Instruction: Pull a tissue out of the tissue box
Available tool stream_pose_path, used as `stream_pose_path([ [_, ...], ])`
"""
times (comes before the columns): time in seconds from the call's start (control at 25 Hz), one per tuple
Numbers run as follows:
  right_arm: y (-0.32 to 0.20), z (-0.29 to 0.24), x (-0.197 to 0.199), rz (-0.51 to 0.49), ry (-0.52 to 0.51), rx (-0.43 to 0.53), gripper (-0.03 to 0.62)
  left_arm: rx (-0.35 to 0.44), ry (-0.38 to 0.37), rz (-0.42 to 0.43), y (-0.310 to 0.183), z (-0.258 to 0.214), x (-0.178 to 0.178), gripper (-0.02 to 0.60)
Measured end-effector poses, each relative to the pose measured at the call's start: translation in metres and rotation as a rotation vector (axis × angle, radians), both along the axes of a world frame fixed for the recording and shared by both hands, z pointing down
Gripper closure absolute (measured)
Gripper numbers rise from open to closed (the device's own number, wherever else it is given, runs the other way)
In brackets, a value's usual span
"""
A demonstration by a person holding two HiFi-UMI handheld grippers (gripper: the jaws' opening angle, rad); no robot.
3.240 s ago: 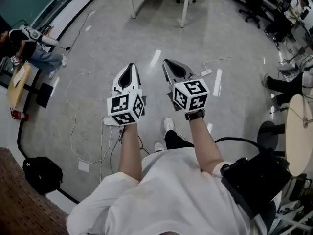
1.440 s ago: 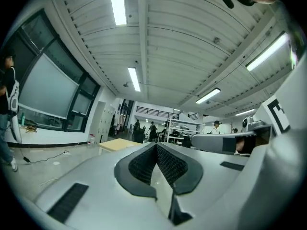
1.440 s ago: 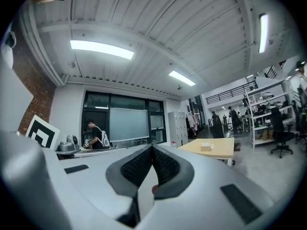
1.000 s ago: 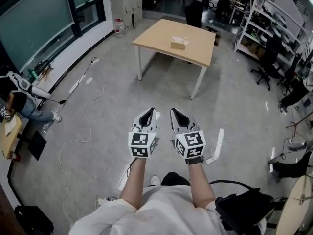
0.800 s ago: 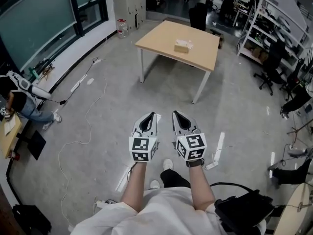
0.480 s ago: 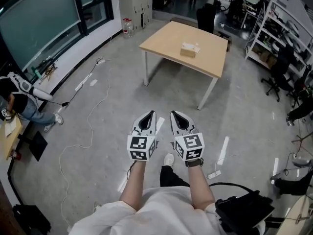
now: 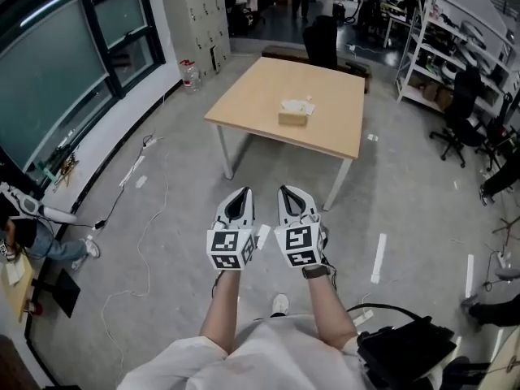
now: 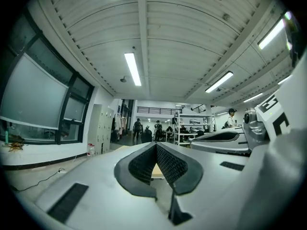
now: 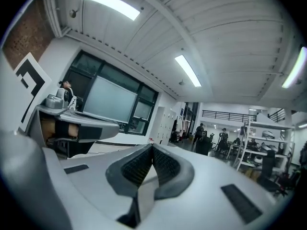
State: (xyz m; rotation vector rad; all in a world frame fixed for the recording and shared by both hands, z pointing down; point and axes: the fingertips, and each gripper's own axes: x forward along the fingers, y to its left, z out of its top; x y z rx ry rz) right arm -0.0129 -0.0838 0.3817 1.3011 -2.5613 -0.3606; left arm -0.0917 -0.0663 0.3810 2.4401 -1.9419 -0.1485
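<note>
A tan tissue box (image 7: 294, 114) with white tissue sticking out of its top sits near the middle of a light wooden table (image 7: 260, 104), seen in the head view. Both grippers are held level and side by side over the bare floor, well short of the table's near edge. My left gripper (image 7: 241, 192) is shut with nothing in it; its ribbed pads (image 8: 165, 159) meet at the tip. My right gripper (image 7: 286, 190) is shut and empty too, pads (image 9: 163, 163) pressed together. Each gripper view shows the other gripper beside it.
White table legs (image 7: 222, 151) stand ahead. Cables (image 7: 146, 218) trail over the floor at left, and a power strip (image 7: 379, 257) lies at right. A black chair (image 7: 321, 39) stands behind the table. Shelves and office chairs (image 7: 463, 96) line the right side, windows (image 7: 57, 80) the left.
The table and tissue box have come nearer and lower in the head view as the person walks toward them. Both grippers stay shut and side by side.
</note>
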Motion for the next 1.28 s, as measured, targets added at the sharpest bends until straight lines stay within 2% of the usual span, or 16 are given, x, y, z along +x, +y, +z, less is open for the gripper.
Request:
stream_pose_path([
  [0.2,-0.058,0.019,0.03,0.044,-0.025,-0.066,0.591,-0.03,-0.008,0.025,-0.056,0.018,0.025,0.591],
  [0.36,-0.083,0.026,0.029,0.016,-0.069,-0.122,0.591,-0.053,-0.015,0.033,-0.088,0.022,0.031,0.591],
  [0.64,-0.13,0.035,0.007,0.001,-0.136,-0.146,0.591,-0.058,-0.024,0.064,-0.145,0.035,0.018,0.591],
  [0.8,-0.176,0.042,-0.002,0.04,-0.185,-0.145,0.591,-0.054,-0.028,0.102,-0.191,0.046,0.011,0.591],
  [1.04,-0.242,0.053,-0.008,0.076,-0.165,-0.167,0.591,-0.086,0.006,0.12,-0.265,0.062,-0.001,0.591],
  [1.16,-0.281,0.051,0.0,0.108,-0.169,-0.165,0.591,-0.07,-0.012,0.14,-0.297,0.058,0.004,0.591],
  [1.28,-0.326,0.053,-0.007,0.137,-0.173,-0.174,0.591,-0.073,-0.028,0.149,-0.334,0.06,-0.011,0.591],
])
